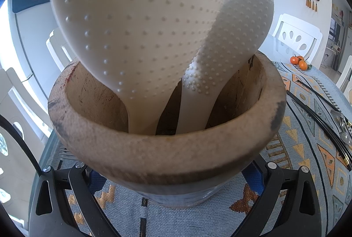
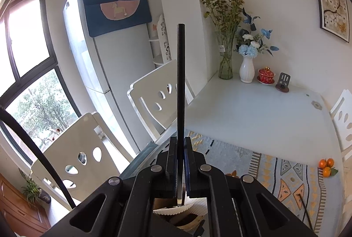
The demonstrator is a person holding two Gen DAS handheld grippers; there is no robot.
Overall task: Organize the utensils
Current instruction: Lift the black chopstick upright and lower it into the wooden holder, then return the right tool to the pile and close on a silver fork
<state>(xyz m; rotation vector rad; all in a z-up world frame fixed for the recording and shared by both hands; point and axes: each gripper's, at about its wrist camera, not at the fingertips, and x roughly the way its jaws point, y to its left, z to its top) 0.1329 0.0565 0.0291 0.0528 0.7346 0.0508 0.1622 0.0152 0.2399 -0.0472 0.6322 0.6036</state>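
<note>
Table laid with a patterned cloth (image 1: 308,144), wooden holder at the near edge.

The wooden holder (image 1: 167,149) sits clasped between the left gripper's (image 1: 173,173) wide-set fingers, with two white rice paddles (image 1: 140,23) standing in it. The right gripper (image 2: 180,149) pinches a black chopstick (image 2: 180,87) upright above the holder; more chopsticks (image 1: 319,109) lie on the cloth.

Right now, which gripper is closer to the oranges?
Cannot tell. The left gripper is at the wooden holder; the right gripper holds a black chopstick above it. The oranges sit far off from both.
</note>
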